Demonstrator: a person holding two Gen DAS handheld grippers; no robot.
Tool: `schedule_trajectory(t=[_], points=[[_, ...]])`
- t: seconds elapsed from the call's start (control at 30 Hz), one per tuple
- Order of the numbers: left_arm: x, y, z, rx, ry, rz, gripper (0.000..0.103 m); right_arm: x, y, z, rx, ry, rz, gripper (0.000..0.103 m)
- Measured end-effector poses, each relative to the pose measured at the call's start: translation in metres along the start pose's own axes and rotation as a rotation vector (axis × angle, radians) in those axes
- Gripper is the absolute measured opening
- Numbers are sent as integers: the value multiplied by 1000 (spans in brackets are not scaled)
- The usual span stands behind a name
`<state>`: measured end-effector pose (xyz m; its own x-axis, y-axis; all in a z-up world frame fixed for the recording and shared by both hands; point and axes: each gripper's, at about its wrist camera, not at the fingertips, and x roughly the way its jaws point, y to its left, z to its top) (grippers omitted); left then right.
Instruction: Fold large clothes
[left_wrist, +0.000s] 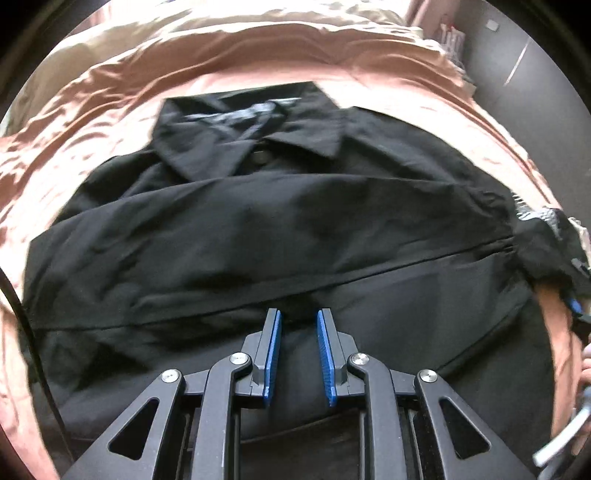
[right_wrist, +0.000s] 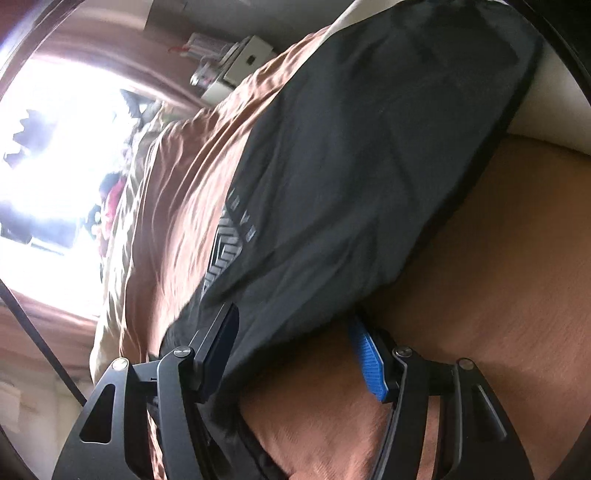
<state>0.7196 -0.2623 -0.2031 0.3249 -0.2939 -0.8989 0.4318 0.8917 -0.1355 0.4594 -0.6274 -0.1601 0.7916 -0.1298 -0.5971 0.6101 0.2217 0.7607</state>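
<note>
Left wrist: collared black shirt (left_wrist: 280, 221), left gripper (left_wrist: 299, 317) narrow, empty; right wrist: right gripper (right_wrist: 291, 332) wide around its hem.

black shirt (left_wrist: 280, 229) covers the bedspread (left_wrist: 258, 55); bare bedspread rings it.

Grey print on black garment (right_wrist: 332, 177), right wrist view: row of letters beside chevron/stripe graphic (right_wrist: 225, 251), sideways + blurred, not legible. Left wrist view: pale print inside collar (left_wrist: 243, 110) and at sleeve end (left_wrist: 543, 218), both too smeared to read. No legible numbers, brands, signs elsewhere.
</note>
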Motion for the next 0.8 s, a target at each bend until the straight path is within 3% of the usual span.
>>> schedule_trajectory(t=[0.3, 0.4, 0.47, 0.63, 0.8], points=[[20, -74, 13, 83, 1, -89, 25, -27, -26, 3, 75, -150, -17, 42], [21, -95, 15, 126, -10, -164, 29, -28, -30, 0, 77, -181, 7, 18], [21, -98, 16, 135, -9, -172, 29, -33, -32, -7, 96, -197, 56, 5], [2, -79, 10, 107, -9, -161, 29, -56, 6, -28, -11, -259, 192, 3], [-34, -40, -6, 59, -55, -133, 29, -65, 64, -65, -155, -247, 339, 3]])
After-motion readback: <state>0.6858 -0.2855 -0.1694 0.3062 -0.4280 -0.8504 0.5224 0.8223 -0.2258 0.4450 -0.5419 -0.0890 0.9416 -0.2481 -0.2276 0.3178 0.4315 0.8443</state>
